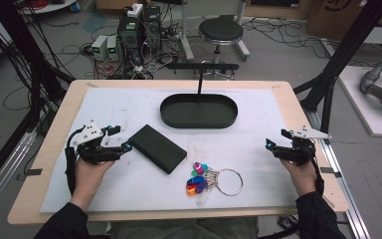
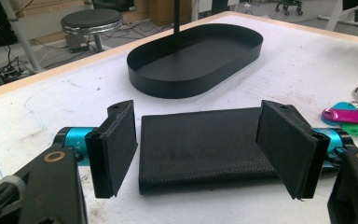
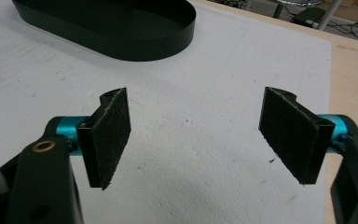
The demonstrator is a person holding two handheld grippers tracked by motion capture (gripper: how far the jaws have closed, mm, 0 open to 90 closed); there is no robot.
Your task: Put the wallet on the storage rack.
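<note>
With jaws apart, the left gripper point(image 2: 198, 149) lines up on the black wallet point(image 2: 205, 147) lying near the oval tray point(image 2: 191, 84) (right gripper point(image 3: 200, 140) also spread, idle), so closing squarely comes next.

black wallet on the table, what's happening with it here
A person holds a two-jaw gripper in each hand at a table. The left gripper is lined up on the black wallet, jaws open to either side of it, pads not pressing, so it lies flat and ungripped. The right gripper is open over bare white mat with nothing between its jaws. A bunch of keys lies nearby, and the black oval tray sits behind.
</note>
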